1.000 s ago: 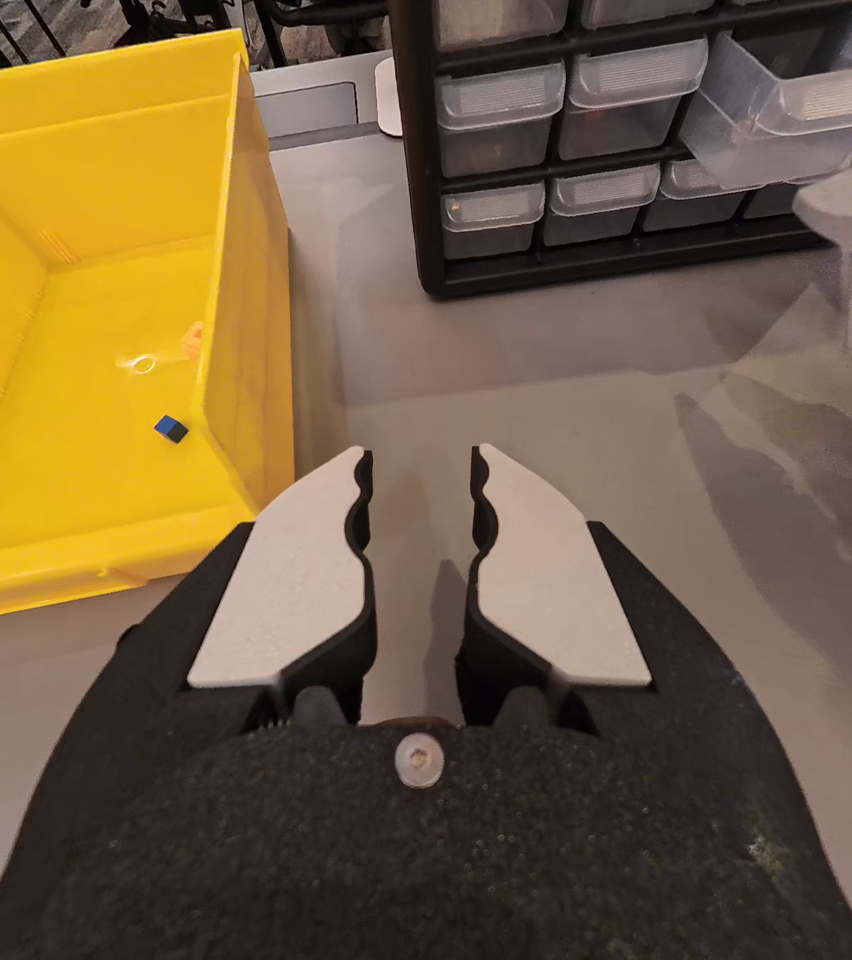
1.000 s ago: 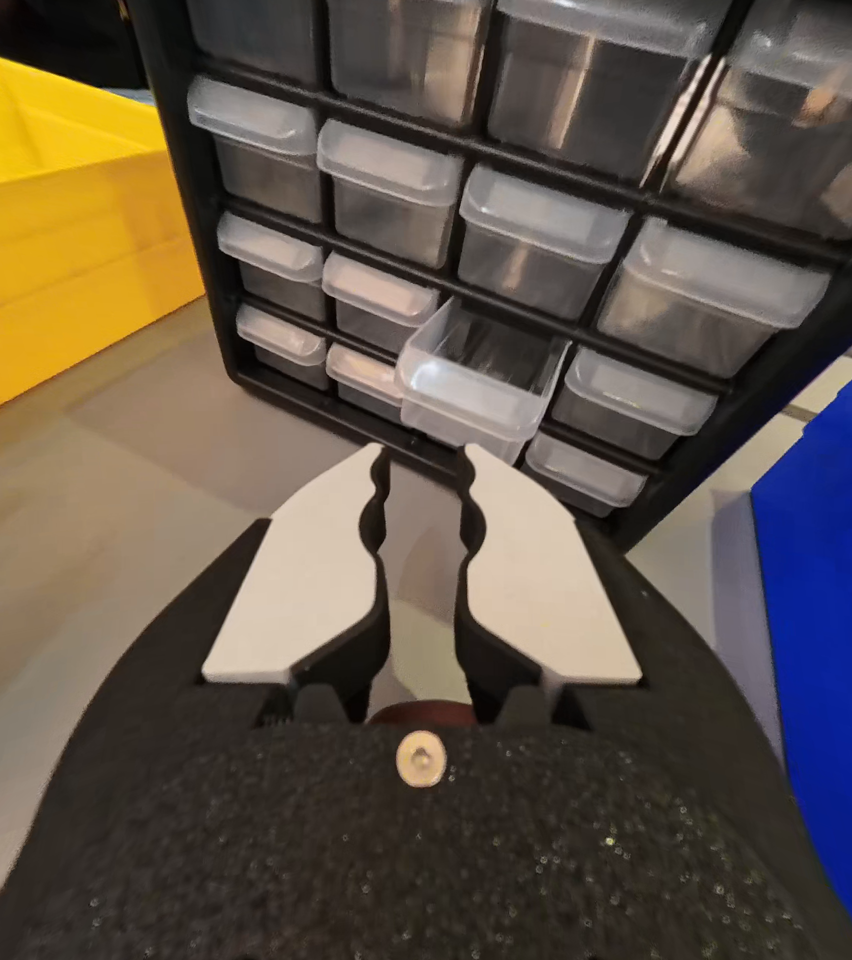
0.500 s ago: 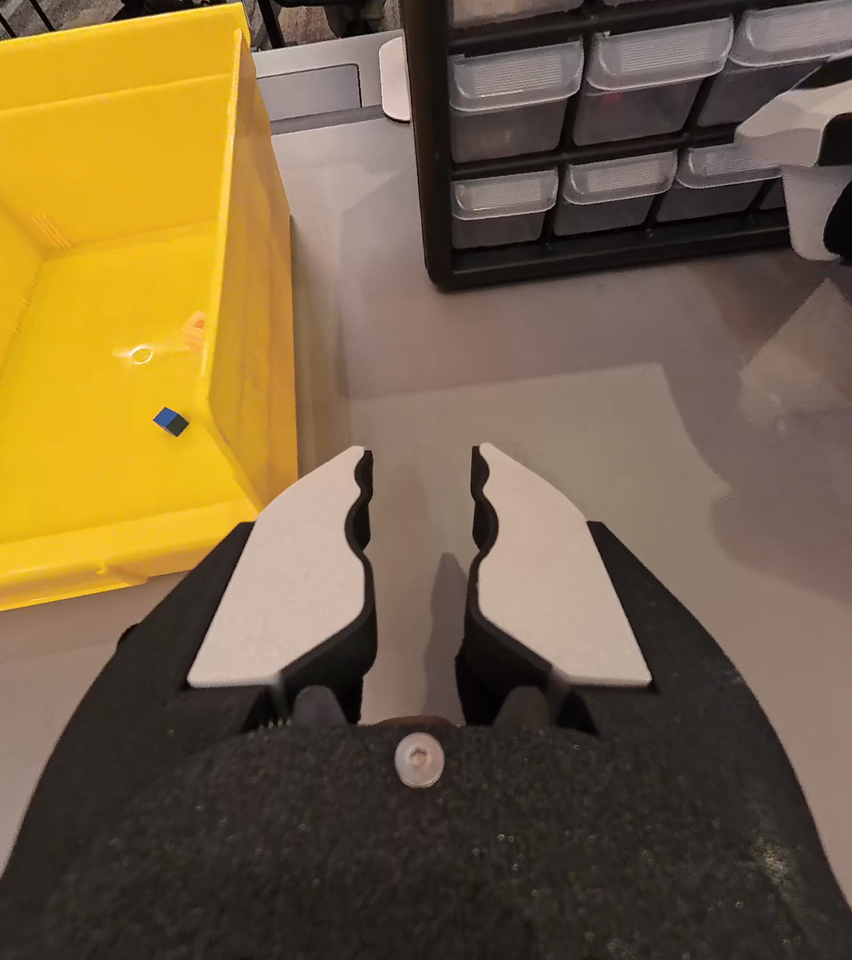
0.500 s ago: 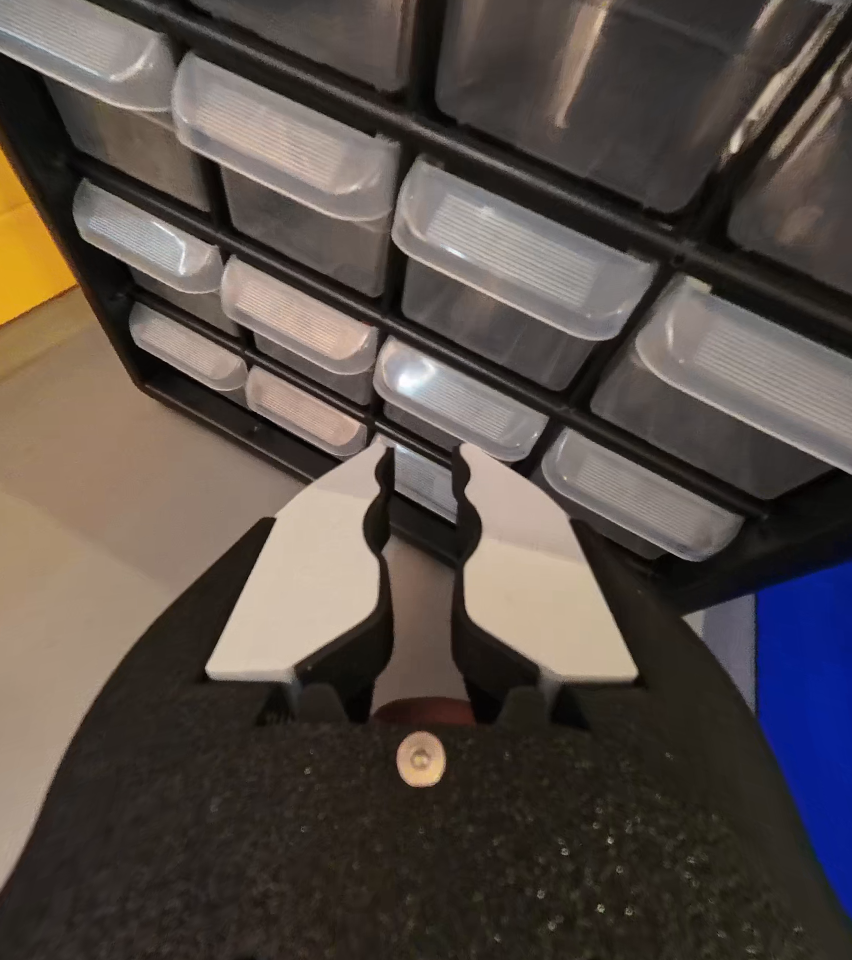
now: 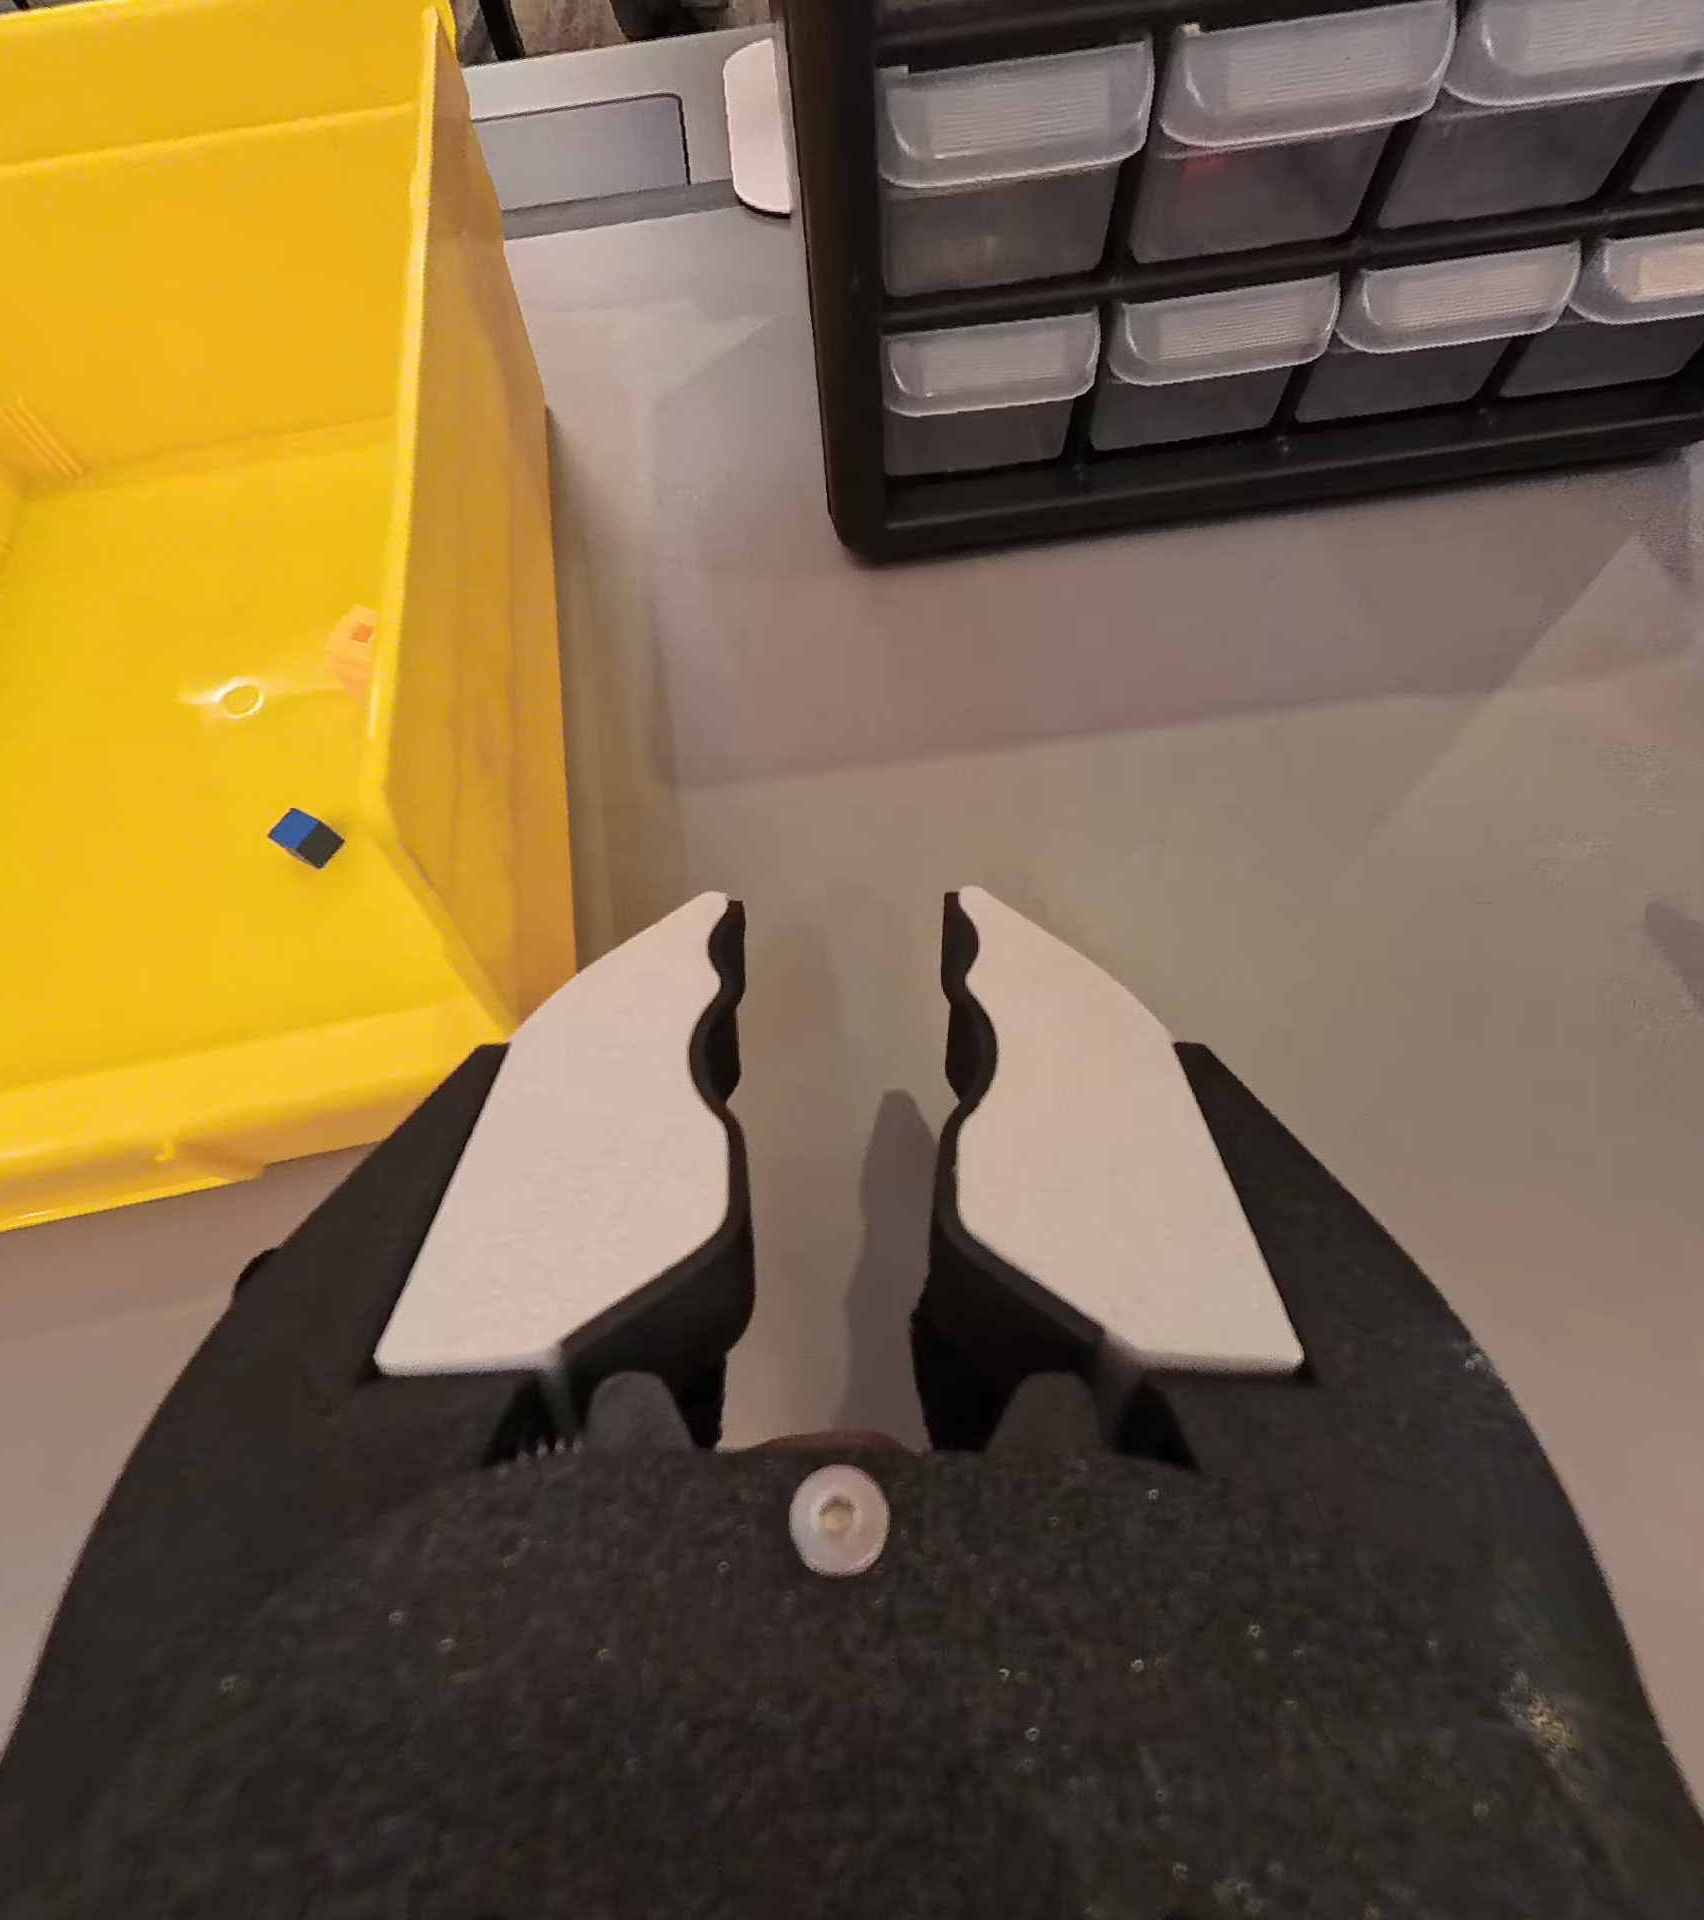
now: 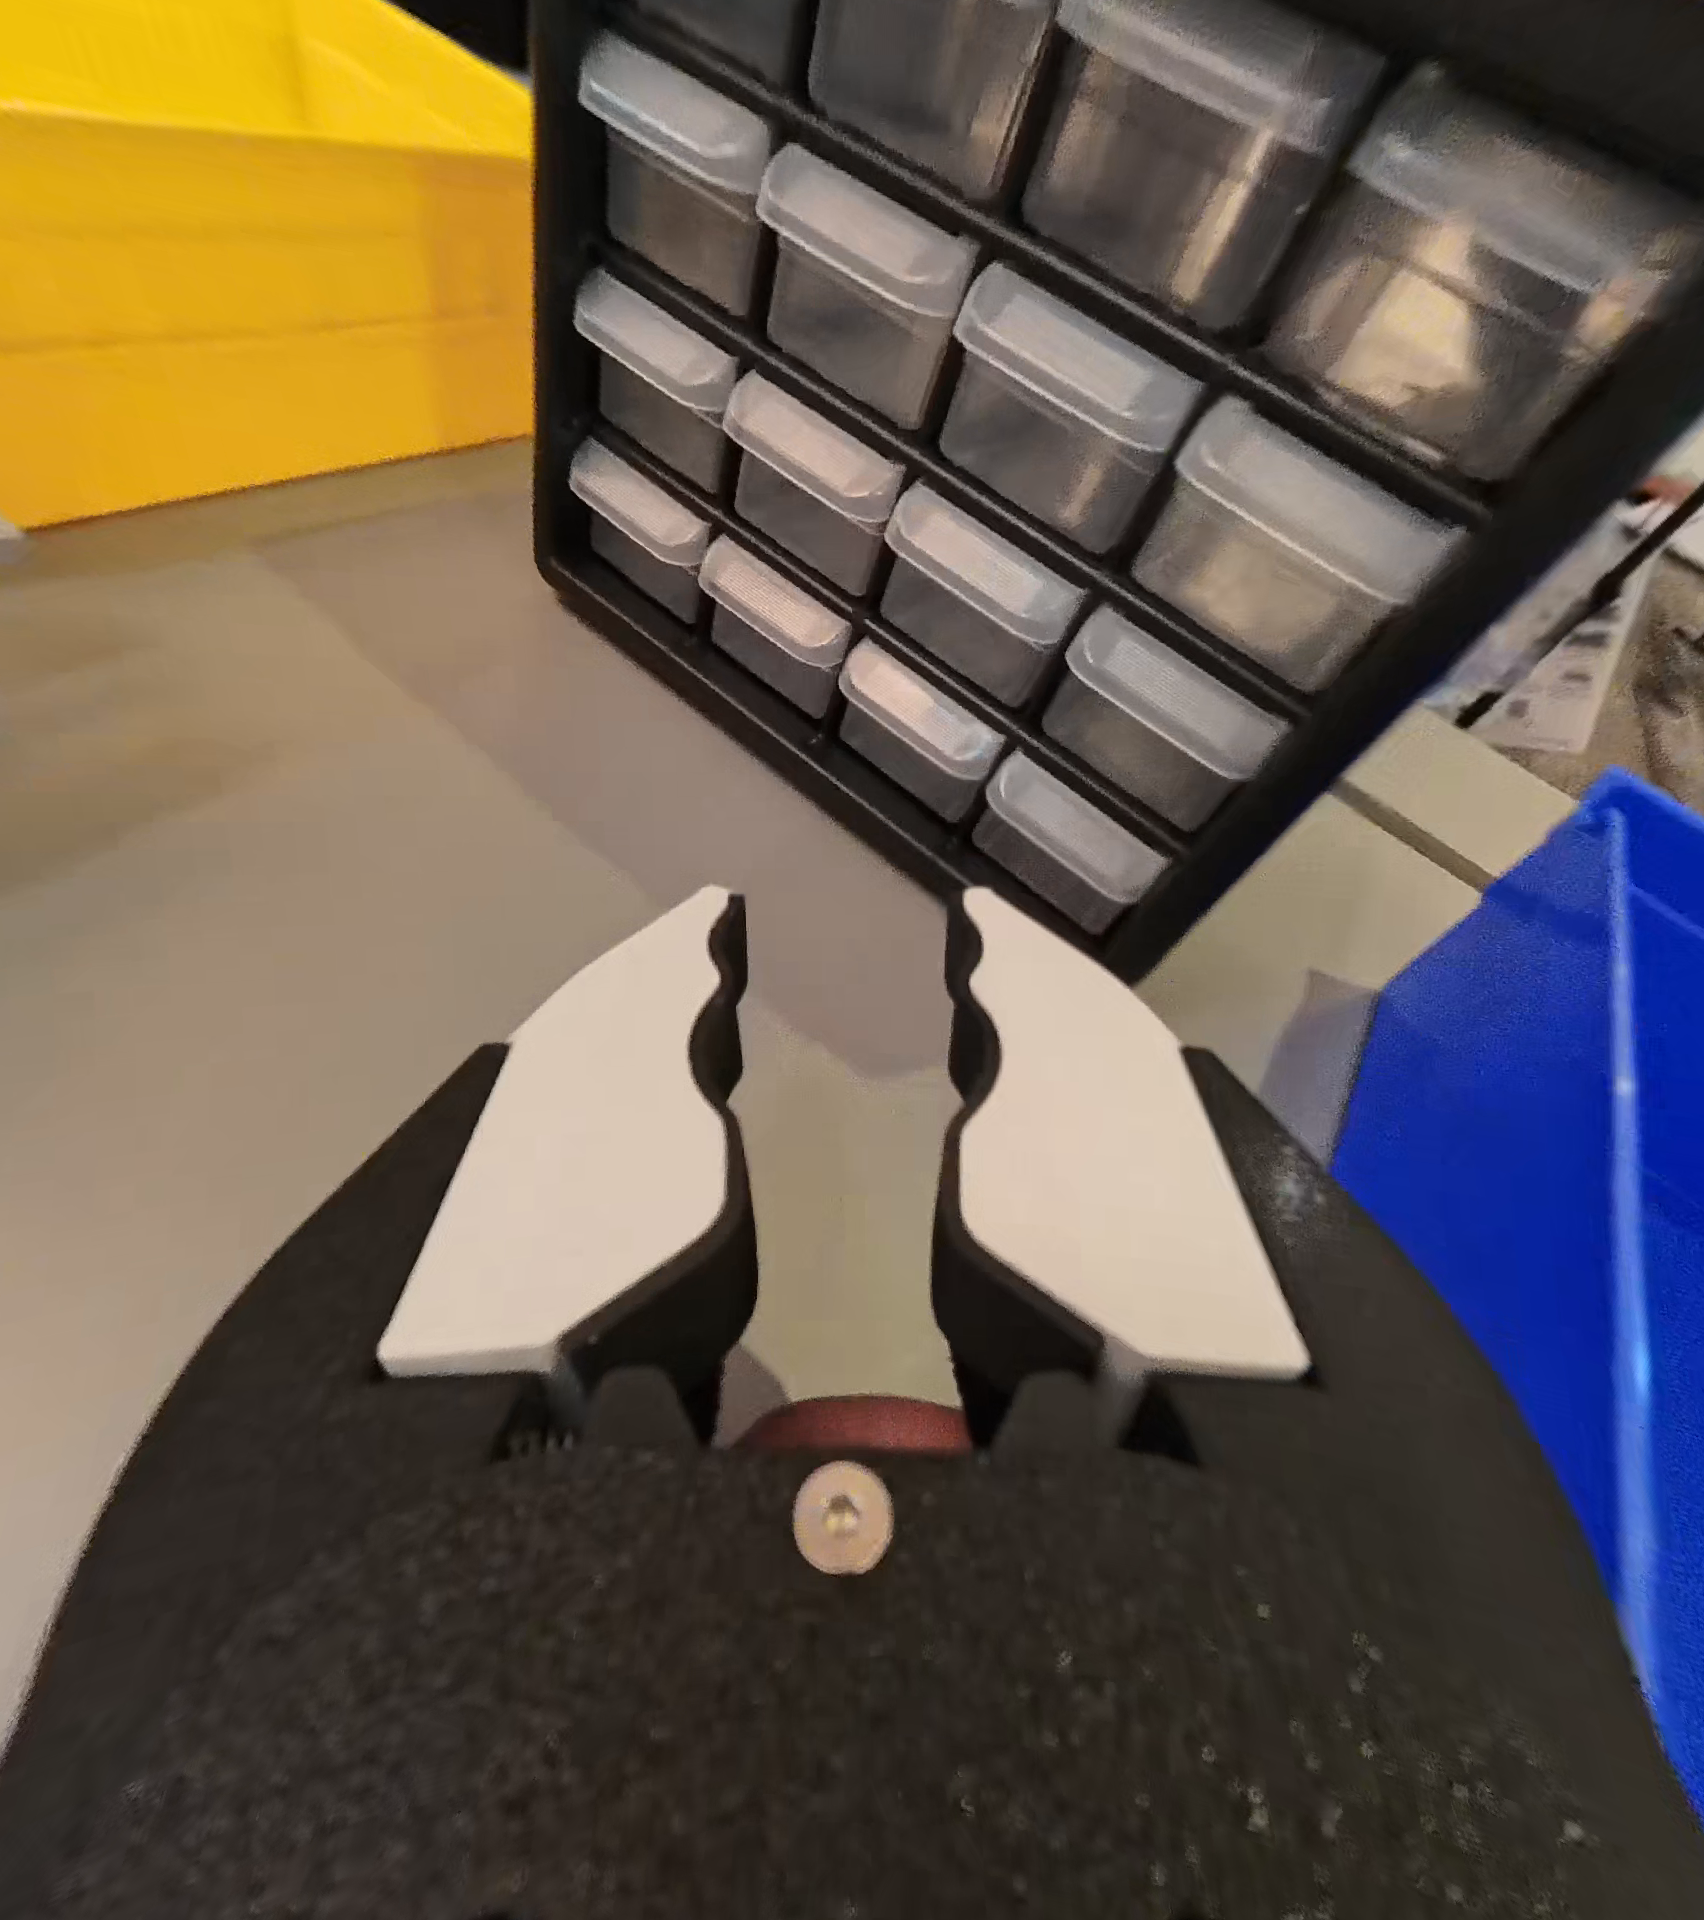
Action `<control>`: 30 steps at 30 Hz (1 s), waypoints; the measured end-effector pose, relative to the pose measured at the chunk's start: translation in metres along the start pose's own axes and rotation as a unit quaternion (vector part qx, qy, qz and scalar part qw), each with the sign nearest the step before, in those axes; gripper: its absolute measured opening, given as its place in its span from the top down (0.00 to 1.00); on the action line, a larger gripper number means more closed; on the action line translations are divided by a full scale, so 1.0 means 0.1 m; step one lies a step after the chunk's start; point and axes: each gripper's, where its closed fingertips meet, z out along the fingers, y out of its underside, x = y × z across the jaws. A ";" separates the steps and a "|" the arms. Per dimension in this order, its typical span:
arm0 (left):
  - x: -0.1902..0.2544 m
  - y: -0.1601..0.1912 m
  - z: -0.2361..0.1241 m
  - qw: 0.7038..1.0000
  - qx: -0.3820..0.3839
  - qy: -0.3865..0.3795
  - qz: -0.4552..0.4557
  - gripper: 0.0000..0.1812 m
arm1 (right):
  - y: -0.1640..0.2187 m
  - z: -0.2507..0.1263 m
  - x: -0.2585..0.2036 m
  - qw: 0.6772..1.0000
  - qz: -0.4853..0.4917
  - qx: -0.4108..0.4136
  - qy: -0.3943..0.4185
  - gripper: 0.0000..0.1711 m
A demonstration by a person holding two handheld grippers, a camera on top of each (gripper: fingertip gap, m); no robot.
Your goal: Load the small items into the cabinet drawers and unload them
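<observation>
**Both tools empty, all visible drawers shut**

My left tool (image 5: 840, 914) hangs over bare grey worktop (image 5: 1191, 883), its jaws apart with nothing between them. My right tool (image 6: 843, 914) is in the same state: jaws apart, nothing held, over the worktop in front of the cabinet.

Just to the left of my left tool stands the yellow bin (image 5: 474, 540). On its floor lie a small blue-and-black block (image 5: 306, 837) near the right wall, a clear ring (image 5: 240, 697) farther in, and a small orange piece (image 5: 355, 646) against the right wall.

To the right of my right tool stands a blue bin (image 6: 1606, 1195), its contents hidden from this angle.

Farther back on the worktop stands the black cabinet (image 5: 853, 499) with its clear plastic drawers (image 6: 983, 597). Every drawer in view sits flush in the frame. The right wrist view is blurred, and I cannot tell what the drawers contain.
</observation>
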 end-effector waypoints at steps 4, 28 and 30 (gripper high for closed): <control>0.01 0.03 0.02 1.000 -0.007 0.003 -0.005 0.80 | 0.10 -0.30 0.01 1.000 -0.003 0.019 0.022 0.80; -0.06 0.07 0.02 1.000 -0.007 -0.011 -0.016 0.80 | 0.25 -0.37 0.00 0.973 -0.188 -0.032 0.133 0.80; -0.09 0.09 0.03 0.999 -0.013 -0.012 -0.026 0.80 | 0.31 -0.46 0.00 0.962 -0.228 -0.035 0.149 0.80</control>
